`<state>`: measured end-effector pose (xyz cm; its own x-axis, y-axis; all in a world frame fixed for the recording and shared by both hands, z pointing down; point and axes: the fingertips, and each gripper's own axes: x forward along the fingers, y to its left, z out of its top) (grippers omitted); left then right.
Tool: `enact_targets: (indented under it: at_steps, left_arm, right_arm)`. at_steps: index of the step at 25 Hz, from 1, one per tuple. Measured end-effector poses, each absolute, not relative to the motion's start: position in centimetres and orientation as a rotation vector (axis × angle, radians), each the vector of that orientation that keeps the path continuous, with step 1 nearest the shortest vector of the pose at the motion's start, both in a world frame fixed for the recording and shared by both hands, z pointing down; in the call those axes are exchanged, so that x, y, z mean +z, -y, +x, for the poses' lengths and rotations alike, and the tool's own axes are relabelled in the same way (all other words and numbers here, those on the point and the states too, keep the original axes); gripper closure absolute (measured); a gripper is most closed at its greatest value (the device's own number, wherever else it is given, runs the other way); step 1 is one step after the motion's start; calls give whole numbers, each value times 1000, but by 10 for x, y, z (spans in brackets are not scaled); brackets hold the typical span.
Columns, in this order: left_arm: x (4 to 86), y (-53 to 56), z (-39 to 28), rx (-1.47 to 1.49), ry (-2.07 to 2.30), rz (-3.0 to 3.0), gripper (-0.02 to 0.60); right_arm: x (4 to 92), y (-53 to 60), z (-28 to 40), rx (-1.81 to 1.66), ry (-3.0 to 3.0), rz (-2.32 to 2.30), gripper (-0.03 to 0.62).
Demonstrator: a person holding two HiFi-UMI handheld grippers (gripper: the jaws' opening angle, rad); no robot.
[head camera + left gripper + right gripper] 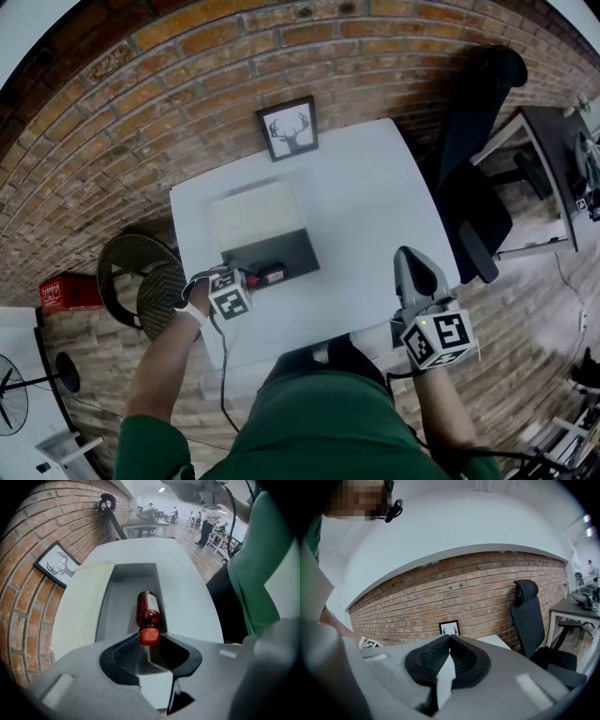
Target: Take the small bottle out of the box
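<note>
Small bottle (149, 611) lies flat in the box (104, 606). Its long side points straight away from the left gripper (149, 641), with the red cap (149, 634) nearest. The left gripper's jaws pinch that cap. I think the pull must go back along this line, then up and out. The right gripper (450, 638) is well apart, jaws pressed together, holding nothing.

A brick wall (187, 84) stands behind the white table (375, 206), black chair (472, 208) alongside.
</note>
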<state>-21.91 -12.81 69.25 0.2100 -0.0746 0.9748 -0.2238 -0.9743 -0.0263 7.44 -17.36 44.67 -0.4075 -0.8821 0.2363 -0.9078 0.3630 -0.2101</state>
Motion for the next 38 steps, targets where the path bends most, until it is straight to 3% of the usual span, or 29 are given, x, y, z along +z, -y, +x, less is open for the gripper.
enact_targets:
  at_steps: [18,38]
  left_arm:
    - [652,157,-128,1703,403,2562,445]
    - [648,166,-128,1207,866,2572,446]
  right_arm:
    - [451,169,94,528,2502,1733,591]
    - [455,172,85,578,2507,1706,591]
